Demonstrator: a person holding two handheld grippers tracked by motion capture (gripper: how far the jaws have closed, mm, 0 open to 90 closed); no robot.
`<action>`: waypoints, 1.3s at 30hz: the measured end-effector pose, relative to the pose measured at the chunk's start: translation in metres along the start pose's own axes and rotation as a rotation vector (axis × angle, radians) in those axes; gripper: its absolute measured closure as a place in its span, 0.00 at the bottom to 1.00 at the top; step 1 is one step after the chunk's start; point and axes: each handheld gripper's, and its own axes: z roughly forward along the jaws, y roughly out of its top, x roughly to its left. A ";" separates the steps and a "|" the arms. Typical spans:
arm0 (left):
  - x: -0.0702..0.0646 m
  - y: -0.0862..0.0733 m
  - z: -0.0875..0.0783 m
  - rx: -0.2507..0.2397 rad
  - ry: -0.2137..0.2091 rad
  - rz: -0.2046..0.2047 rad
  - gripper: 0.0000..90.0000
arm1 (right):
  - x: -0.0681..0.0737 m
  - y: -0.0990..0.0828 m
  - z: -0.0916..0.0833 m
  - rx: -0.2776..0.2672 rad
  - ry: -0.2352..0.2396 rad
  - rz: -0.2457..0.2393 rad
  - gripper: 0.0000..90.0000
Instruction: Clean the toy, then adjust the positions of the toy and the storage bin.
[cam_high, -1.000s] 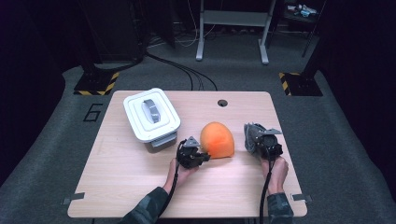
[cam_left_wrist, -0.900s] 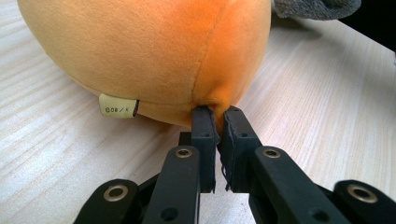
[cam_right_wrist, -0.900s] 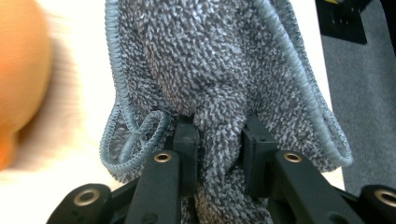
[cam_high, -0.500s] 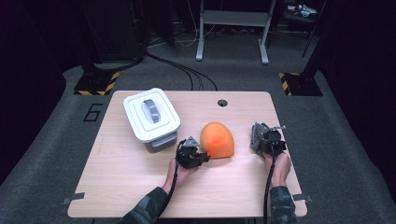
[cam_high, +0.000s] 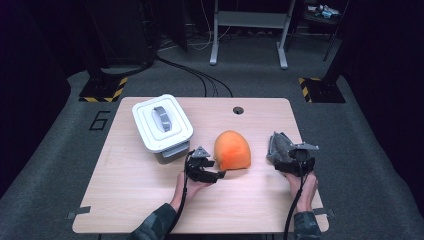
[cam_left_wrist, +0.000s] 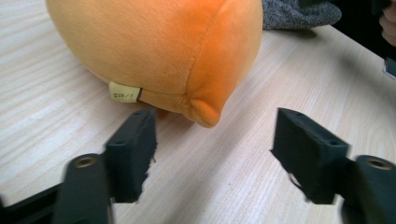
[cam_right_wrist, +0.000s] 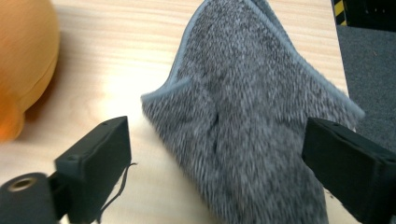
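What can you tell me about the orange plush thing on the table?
The orange plush is a rounded, dome-like soft toy of short fuzzy fabric with sewn seams. A small nub sticks out low on one side, and a little pale tag hangs from its lower edge. It rests flat on the wooden table, between a white box and a grey cloth, touching neither. The left gripper sits just before it, jaws open, not gripping it.
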 end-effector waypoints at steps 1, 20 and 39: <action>-0.001 0.000 -0.002 -0.007 0.008 -0.006 0.30 | 0.000 -0.003 -0.003 0.000 0.003 -0.003 0.05; -0.011 0.027 -0.009 -0.020 0.103 0.009 0.15 | -0.013 -0.066 -0.012 0.002 0.003 0.026 0.00; -0.006 0.070 0.005 -0.044 0.155 -0.028 0.13 | -0.015 -0.076 -0.010 -0.024 -0.001 0.029 0.00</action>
